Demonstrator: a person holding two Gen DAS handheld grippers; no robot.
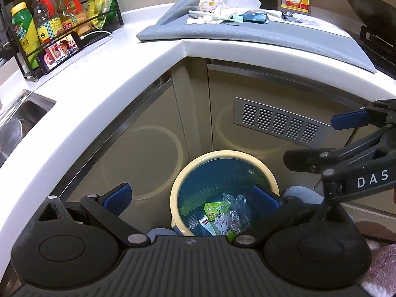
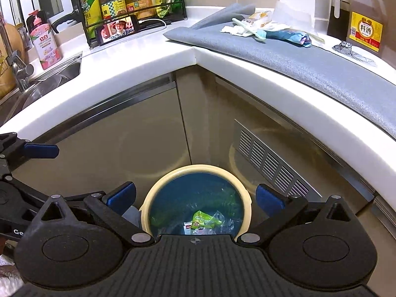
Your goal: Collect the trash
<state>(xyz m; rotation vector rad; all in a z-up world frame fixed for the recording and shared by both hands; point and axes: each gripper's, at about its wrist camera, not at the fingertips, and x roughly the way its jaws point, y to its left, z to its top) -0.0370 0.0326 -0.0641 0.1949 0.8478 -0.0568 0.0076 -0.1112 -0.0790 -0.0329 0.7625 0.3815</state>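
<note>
Both tongs, left (image 1: 191,199) and right (image 2: 195,198), hang spread and empty over the cream-rimmed round bin (image 2: 153,193); remaining wrappers (image 2: 262,28) lie up ahead on the grey-matted table (image 2: 309,66), nearer your right.

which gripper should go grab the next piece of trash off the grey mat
Right, probably. Both grippers are open and empty above the bin. The litter pile on the grey mat lies toward the right gripper; the left gripper would have to cross over.

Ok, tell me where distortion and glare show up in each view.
Left wrist view: fisheye bends the white counter edge into an arc, and the cabinet door mirrors the bin. Right wrist view: same bowed counter, with a ring reflection on the glossy door.
</note>
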